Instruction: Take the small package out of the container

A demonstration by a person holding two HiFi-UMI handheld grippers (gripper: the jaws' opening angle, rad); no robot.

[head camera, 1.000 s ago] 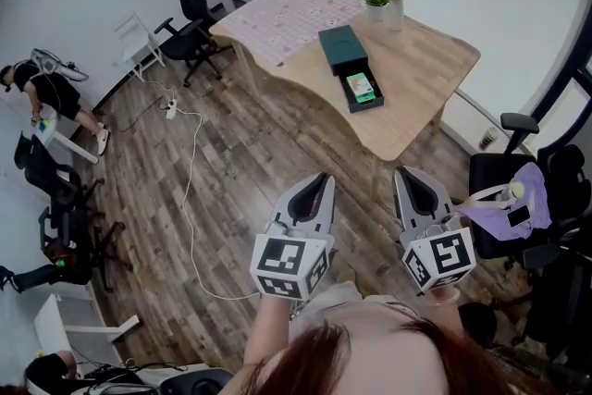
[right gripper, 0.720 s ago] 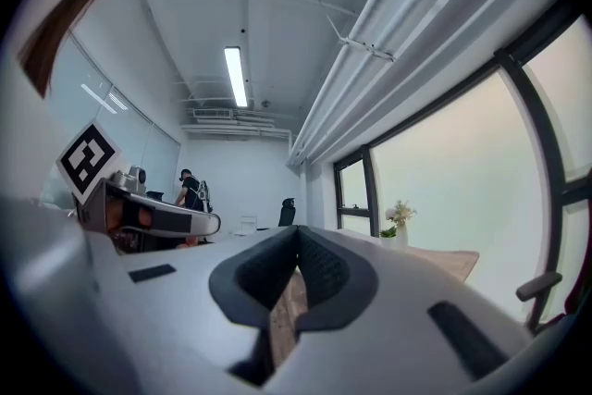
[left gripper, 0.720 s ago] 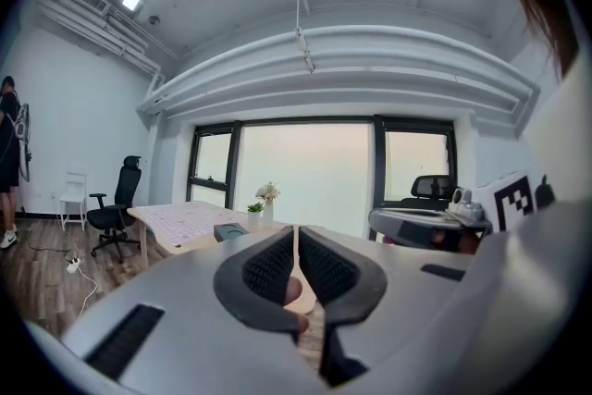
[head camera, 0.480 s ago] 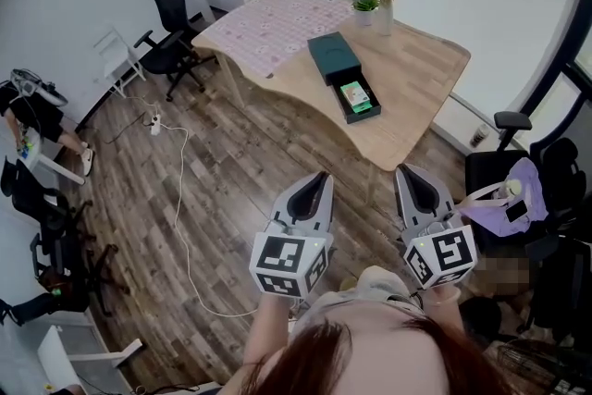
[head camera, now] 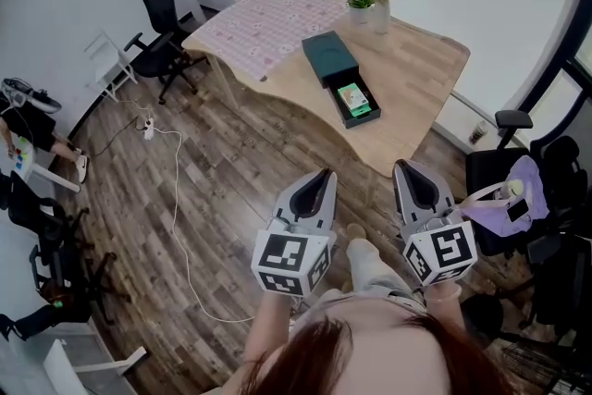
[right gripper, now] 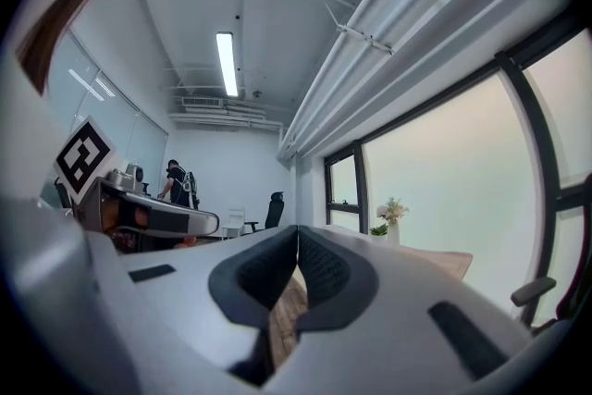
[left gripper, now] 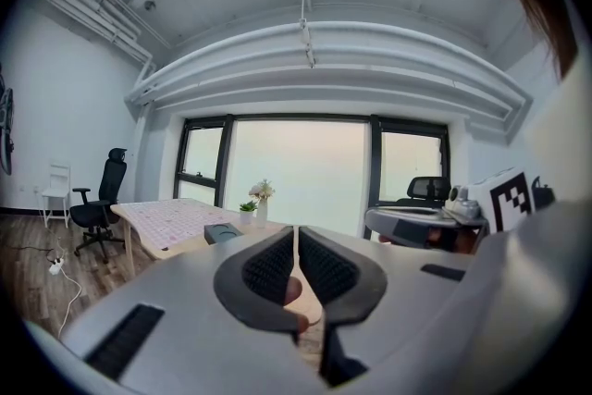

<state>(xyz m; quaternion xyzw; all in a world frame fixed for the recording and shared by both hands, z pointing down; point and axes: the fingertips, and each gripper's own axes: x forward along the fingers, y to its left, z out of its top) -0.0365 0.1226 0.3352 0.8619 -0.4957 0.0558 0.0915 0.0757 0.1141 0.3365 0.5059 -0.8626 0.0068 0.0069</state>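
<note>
A dark green container [head camera: 329, 58] lies on the wooden table [head camera: 416, 97] across the room, its drawer pulled out toward me. A small green package [head camera: 355, 97] lies in the drawer. My left gripper [head camera: 321, 176] and right gripper [head camera: 410, 169] hang side by side over the floor, well short of the table. Both are shut with nothing between the jaws. In the left gripper view the left gripper [left gripper: 296, 240] points at the table, where the container [left gripper: 222, 233] shows small. The right gripper [right gripper: 297, 240] shows its jaws pressed together in the right gripper view.
A pink patterned mat [head camera: 268, 18] covers the table's far left part, and a vase of flowers [head camera: 379, 0] stands at its back. Black office chairs [head camera: 157, 23] stand to the left. A white cable [head camera: 180, 199] trails over the floor. A chair with a purple bag [head camera: 513, 203] is at right.
The table and container have drawn nearer and shifted left in the head view as I walk toward them. A foot now shows between the grippers. Both grippers stay shut.
</note>
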